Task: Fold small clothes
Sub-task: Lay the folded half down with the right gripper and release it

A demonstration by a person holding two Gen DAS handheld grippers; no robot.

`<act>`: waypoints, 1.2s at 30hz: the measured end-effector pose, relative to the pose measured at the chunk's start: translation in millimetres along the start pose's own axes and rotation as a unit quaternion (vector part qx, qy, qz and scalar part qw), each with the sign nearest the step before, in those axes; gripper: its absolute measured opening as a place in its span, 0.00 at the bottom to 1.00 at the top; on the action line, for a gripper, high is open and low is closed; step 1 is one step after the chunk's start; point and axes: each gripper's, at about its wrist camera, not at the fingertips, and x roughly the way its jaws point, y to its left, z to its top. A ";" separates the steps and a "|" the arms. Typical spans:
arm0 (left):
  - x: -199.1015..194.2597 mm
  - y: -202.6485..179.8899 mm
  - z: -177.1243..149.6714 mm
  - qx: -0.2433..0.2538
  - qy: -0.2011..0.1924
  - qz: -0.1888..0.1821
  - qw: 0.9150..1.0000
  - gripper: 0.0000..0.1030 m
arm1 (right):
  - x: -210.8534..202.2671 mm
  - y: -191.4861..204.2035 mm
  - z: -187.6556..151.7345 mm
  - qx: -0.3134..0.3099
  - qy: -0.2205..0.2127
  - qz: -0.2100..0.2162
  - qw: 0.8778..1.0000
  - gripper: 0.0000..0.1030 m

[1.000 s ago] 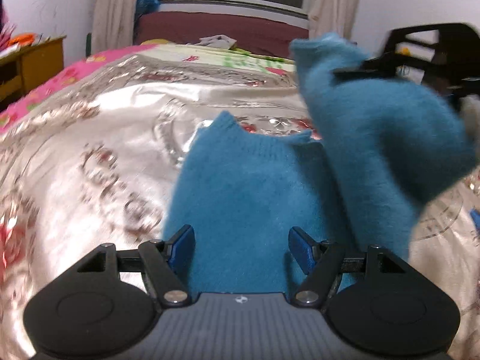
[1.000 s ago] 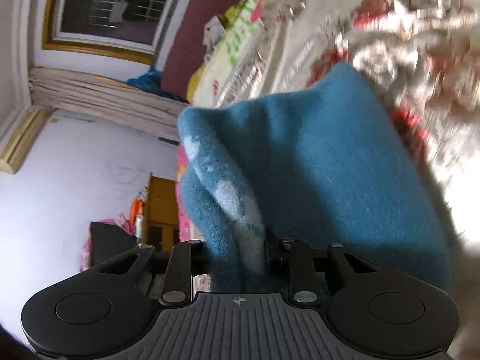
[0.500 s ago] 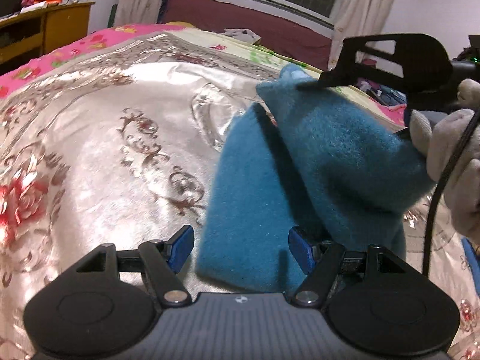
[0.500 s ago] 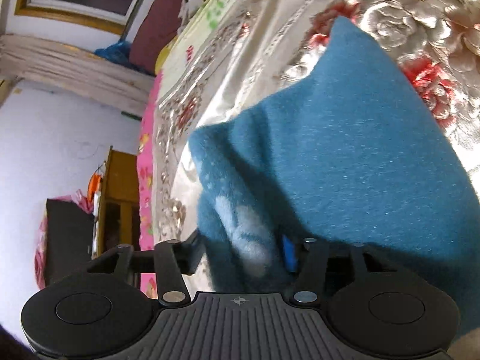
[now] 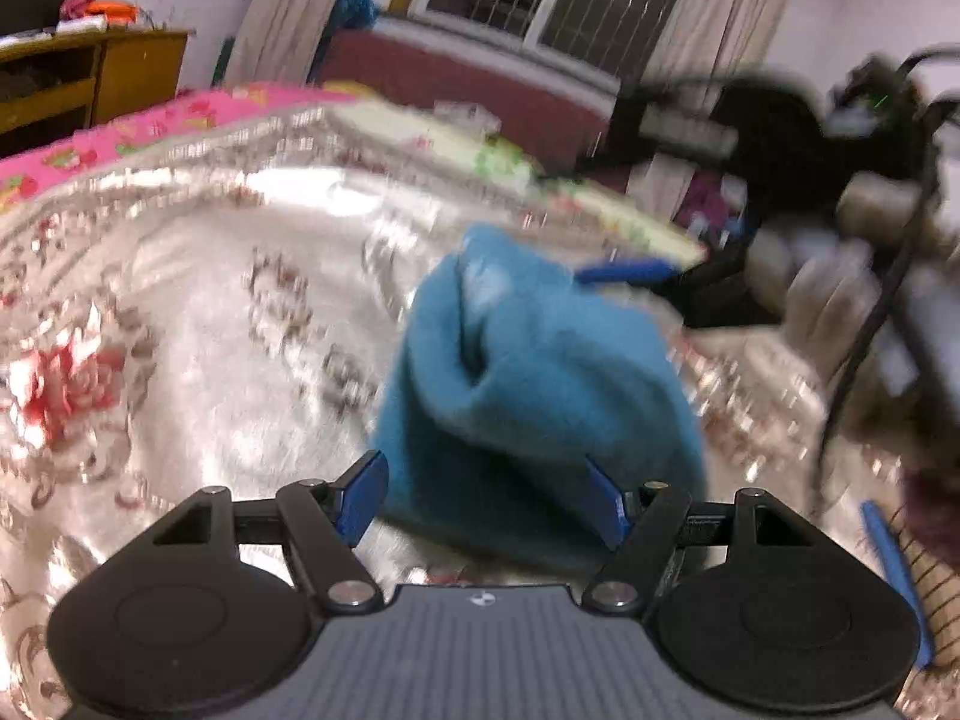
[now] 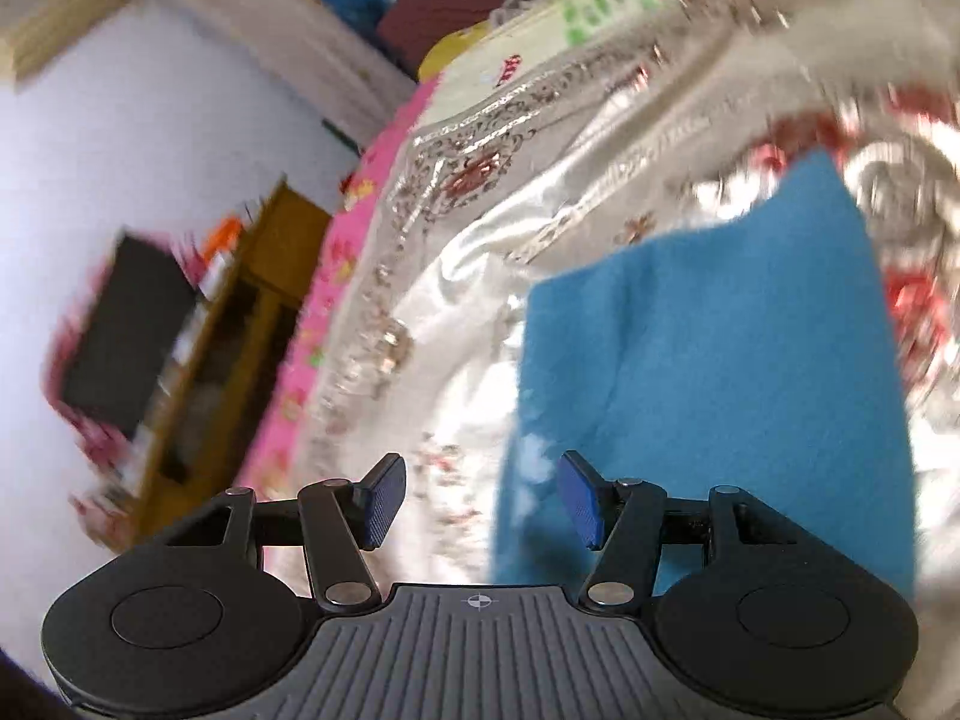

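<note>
A small fuzzy blue garment (image 5: 540,372) lies folded over itself on the shiny floral bedspread (image 5: 210,300). My left gripper (image 5: 486,498) is open just in front of its near edge, with the cloth showing between the blue pads untouched. In the right wrist view the same garment (image 6: 720,372) lies flat on the bedspread (image 6: 480,300). My right gripper (image 6: 477,501) is open above its left edge, and the pads do not press on the cloth. In the left wrist view one blue pad (image 5: 630,271) of the right gripper is blurred beyond the garment, held by a gloved hand (image 5: 840,276).
A wooden cabinet (image 5: 90,78) stands left of the bed, shown also as a cabinet (image 6: 240,312) with a dark screen (image 6: 120,330) beside it. A pink sheet (image 5: 150,126) edges the bedspread. A dark red headboard (image 5: 480,84) and a window lie beyond.
The right gripper opened and let go of the garment's raised half, which now rests folded on the lower half. The right gripper drew back and rolled. The left gripper shifted sideways, still open.
</note>
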 end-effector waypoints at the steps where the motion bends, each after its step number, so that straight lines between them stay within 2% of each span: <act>1: -3.4 -2.4 4.0 0.002 -0.012 -0.004 1.000 0.71 | 1.1 3.7 0.0 -0.017 0.003 -0.012 1.000 0.56; 4: -0.4 -7.7 14.4 0.017 -0.025 -0.001 1.000 0.72 | 12.3 18.9 2.5 -0.078 0.021 -0.051 0.995 0.56; 8: 13.2 -10.2 27.9 0.038 -0.028 -0.008 0.999 0.72 | 31.7 30.1 1.8 -0.129 0.056 -0.082 0.987 0.56; 10: 18.8 -10.9 30.4 0.047 -0.026 -0.014 0.998 0.65 | 44.1 34.6 -0.8 -0.152 0.073 -0.096 0.981 0.56; 12: 28.7 -9.5 29.8 0.050 -0.007 -0.021 0.998 0.48 | 56.6 38.2 -5.1 -0.172 0.087 -0.109 0.975 0.55; 14: 36.9 -8.1 25.9 0.055 0.014 -0.019 0.998 0.42 | 66.3 41.1 -9.2 -0.186 0.097 -0.121 0.970 0.55; 15: 39.4 -7.9 23.9 0.061 0.020 -0.009 0.998 0.40 | 72.1 42.6 -11.5 -0.195 0.100 -0.125 0.968 0.53; 17: 45.4 -4.5 20.2 0.068 0.035 0.015 0.997 0.35 | 81.8 45.4 -15.0 -0.214 0.101 -0.143 0.961 0.39; 18: 47.3 1.1 19.3 0.060 0.042 0.019 0.997 0.33 | 87.2 46.5 -16.8 -0.227 0.102 -0.154 0.956 0.31; 19: 48.6 8.0 19.5 0.046 0.048 0.020 0.998 0.31 | 90.9 46.4 -17.9 -0.233 0.105 -0.157 0.954 0.29; 22: 47.2 30.7 22.1 -0.006 0.056 0.012 0.998 0.28 | 91.8 44.8 -16.0 -0.224 0.106 -0.144 0.958 0.22; 28: 33.3 36.1 19.3 -0.018 0.042 0.031 0.998 0.27 | 87.7 44.8 -18.0 -0.199 0.087 -0.120 0.969 0.19; 33: 42.8 59.1 12.1 -0.066 0.064 0.040 0.995 0.27 | 98.5 39.5 -20.5 -0.156 0.084 -0.094 0.980 0.19; 36: 47.5 60.2 9.1 -0.059 0.066 0.059 0.994 0.27 | 109.0 35.0 -23.4 -0.131 0.085 -0.083 0.984 0.18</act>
